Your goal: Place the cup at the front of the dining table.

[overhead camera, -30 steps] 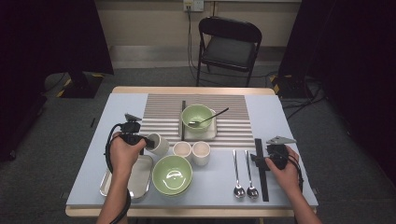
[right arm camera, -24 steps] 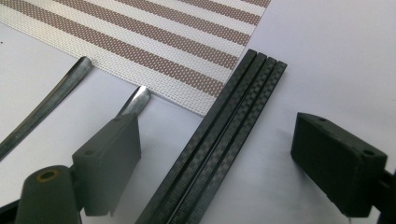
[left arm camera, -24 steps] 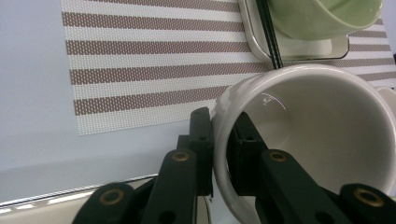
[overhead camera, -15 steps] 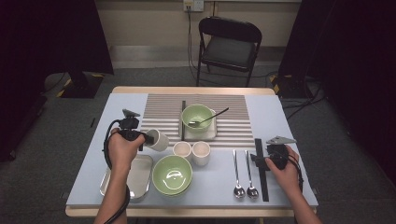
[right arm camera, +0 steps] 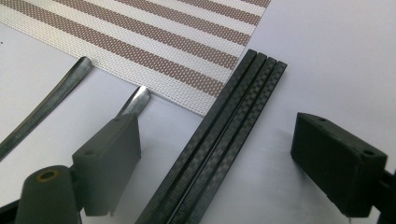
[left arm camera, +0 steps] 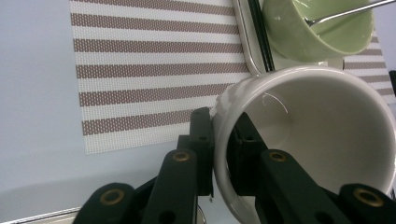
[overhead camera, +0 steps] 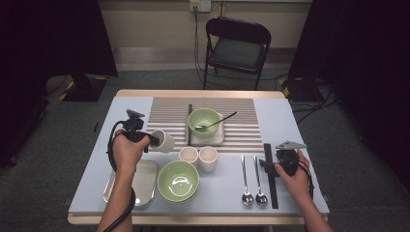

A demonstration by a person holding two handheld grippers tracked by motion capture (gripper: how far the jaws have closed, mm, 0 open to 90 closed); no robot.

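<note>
- Cup [overhead camera: 163, 140] tipped on its side in the air, left of the placemat [overhead camera: 169, 113]: the left gripper [left arm camera: 223, 154] pinches its rim, one jaw inside, one outside.
- Step, as I judge it: carrying the cup to a spot.
- Next: turn it upright, lower it clear of the two cups [overhead camera: 198, 155] near the placemat's front edge.
- Right gripper [right arm camera: 219, 161], jaws apart, straddles the chopsticks [right arm camera: 219, 140] right of the placemat, untouched.

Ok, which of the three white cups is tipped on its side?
The white cup clamped by its rim in the left gripper, left of the two upright cups on the table.
</note>
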